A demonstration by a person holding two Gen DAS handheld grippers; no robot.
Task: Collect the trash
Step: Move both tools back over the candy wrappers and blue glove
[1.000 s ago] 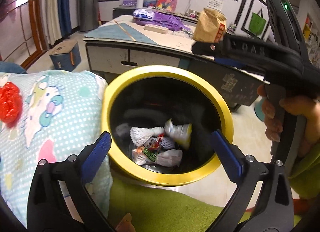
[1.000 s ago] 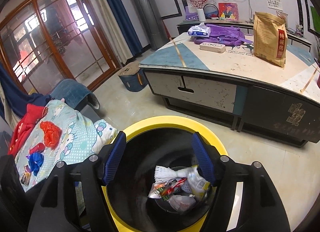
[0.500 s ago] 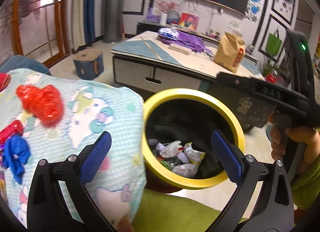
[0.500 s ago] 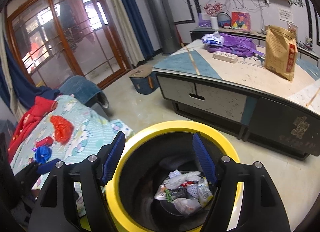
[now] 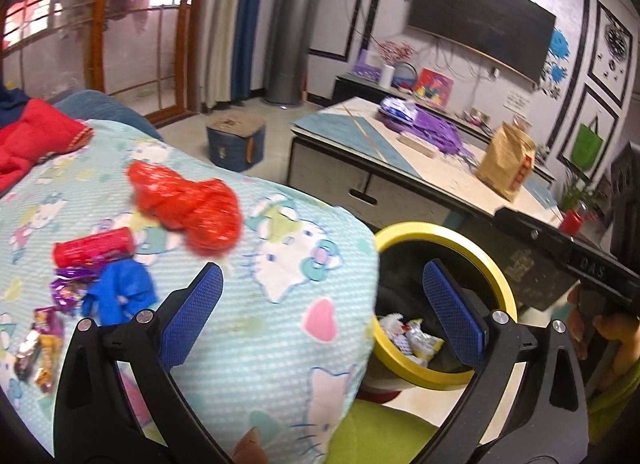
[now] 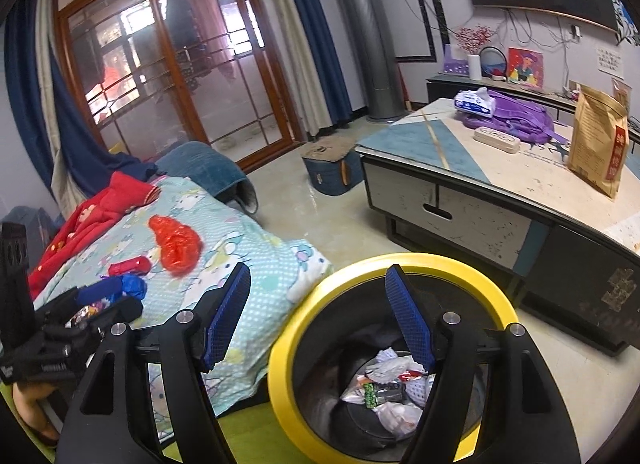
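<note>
1. The round black trash can with a yellow rim [image 6: 496, 292] stands on the floor, touching the edge of the light blue cartoon blanket [image 5: 256, 328]. It already has wrappers in the bottom.
2. More trash lies on the blanket: a crumpled red plastic bag [image 5: 188, 208], a small red tube-shaped wrapper [image 5: 94, 250], a crumpled blue plastic piece [image 5: 118, 296] and some little shiny candy wrappers [image 5: 40, 344].
3. The left tool [image 5: 320, 314] is wide open and holds nothing. It hangs over the blanket's edge.
4. The right tool [image 6: 320, 316] is wide open too, and empty. It hangs over the near side of the can, with one finger over the blanket.
5. All the trash on the blanket lies to the left of the can, well apart from it. I think the left tool is nearer to it.
6. From the left tool, the red bag is ahead and a bit to the left. Its long side runs slanted across the blanket, from far-left to near-right.
7. I think the red bag is a good next pick, since it is big and easy to pinch.
</note>
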